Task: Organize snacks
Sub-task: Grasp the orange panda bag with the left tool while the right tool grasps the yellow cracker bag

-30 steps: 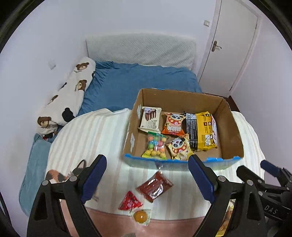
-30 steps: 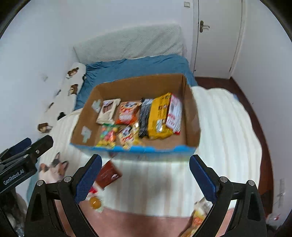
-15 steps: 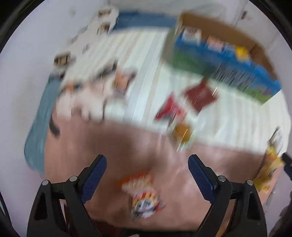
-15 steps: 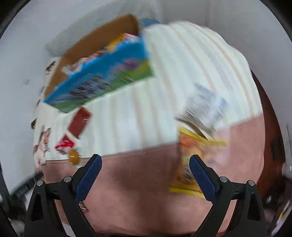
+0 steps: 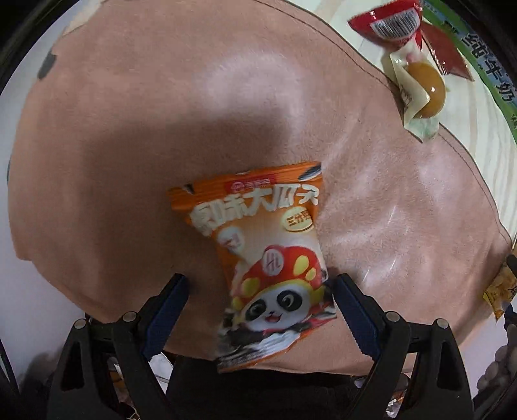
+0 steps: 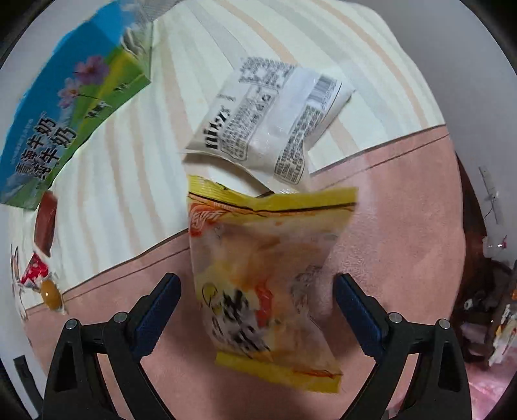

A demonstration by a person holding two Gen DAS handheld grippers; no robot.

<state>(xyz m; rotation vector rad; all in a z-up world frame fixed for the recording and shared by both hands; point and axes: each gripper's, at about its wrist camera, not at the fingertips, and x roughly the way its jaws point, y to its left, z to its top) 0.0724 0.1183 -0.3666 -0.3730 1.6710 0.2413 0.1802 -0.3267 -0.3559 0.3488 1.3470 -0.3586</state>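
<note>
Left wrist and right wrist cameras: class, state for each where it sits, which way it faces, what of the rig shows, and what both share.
Left wrist: on the left gripper, looking down at the orange panda packet; open blue-padded fingers show.
Right wrist: on the right gripper, looking down at the yellow packet; open fingers show.
Shared: pink blanket, egg packet, red packet, printed box.

orange panda packet (image 5: 268, 258), yellow packet (image 6: 265, 274) (part clear)
</note>
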